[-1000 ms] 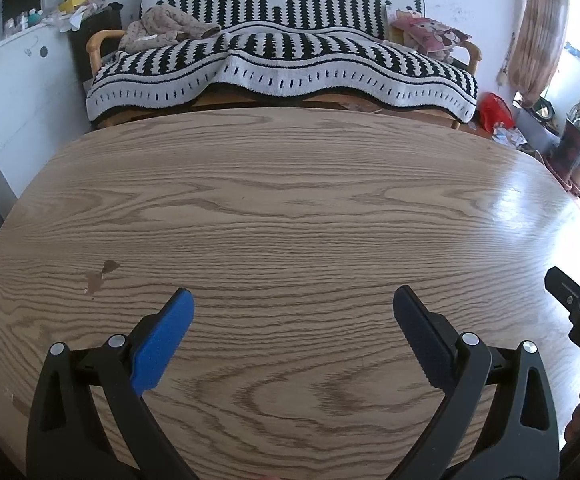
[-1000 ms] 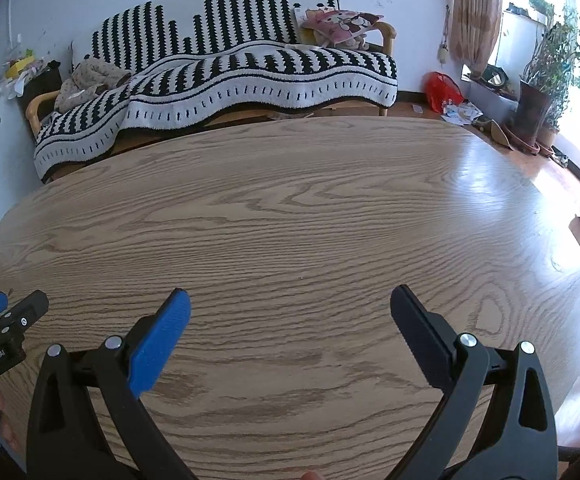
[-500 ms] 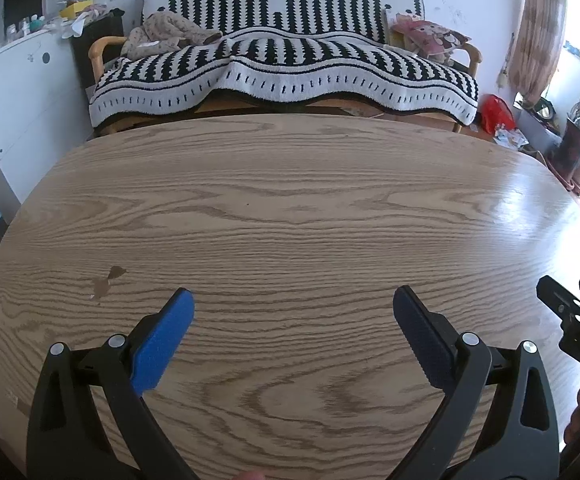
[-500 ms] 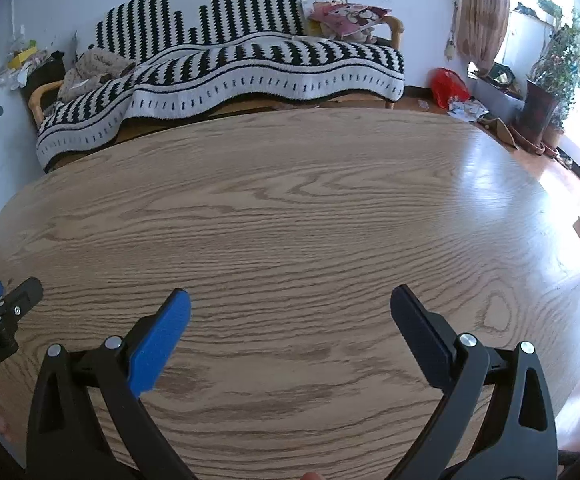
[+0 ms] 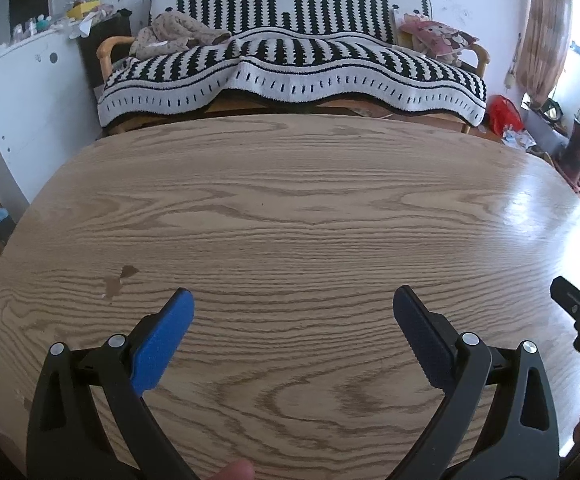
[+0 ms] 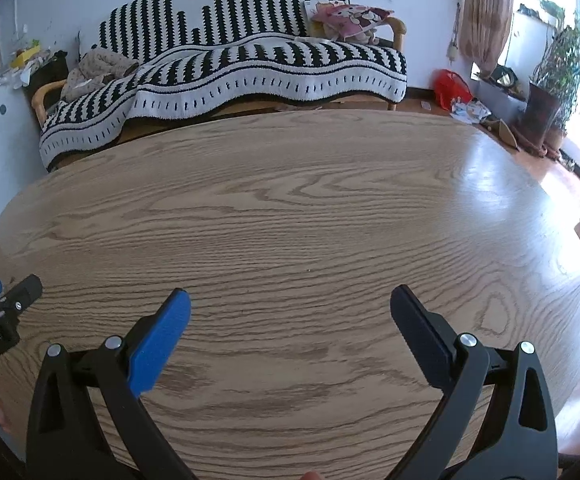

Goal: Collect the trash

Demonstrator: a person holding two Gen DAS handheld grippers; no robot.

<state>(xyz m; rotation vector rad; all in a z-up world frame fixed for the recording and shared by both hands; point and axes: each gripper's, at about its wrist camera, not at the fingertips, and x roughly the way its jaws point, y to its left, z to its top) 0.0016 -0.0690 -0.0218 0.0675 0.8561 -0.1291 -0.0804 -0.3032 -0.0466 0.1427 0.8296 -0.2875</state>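
Note:
Both grippers hover over a bare oak-grain table (image 5: 290,208) (image 6: 290,208). My left gripper (image 5: 293,300) is open, with nothing between its blue pads. My right gripper (image 6: 290,298) is open too and holds nothing. In the left wrist view the right gripper's tip (image 5: 578,304) shows at the right edge; in the right wrist view the left gripper's tip (image 6: 6,300) shows at the left edge. No trash lies on the table top in either view. A small brown stain (image 5: 120,278) marks the wood near the left.
Beyond the table stands a sofa with a black-and-white striped blanket (image 5: 290,68) (image 6: 226,68). A white cabinet (image 5: 22,100) is at the left. A red bag (image 6: 450,86), scattered papers (image 6: 468,110) and potted plants (image 6: 550,100) sit on the floor at the right.
Both views have tilted up and drawn back slightly, so the sofa sits lower in frame. Both grippers stay open over the table.

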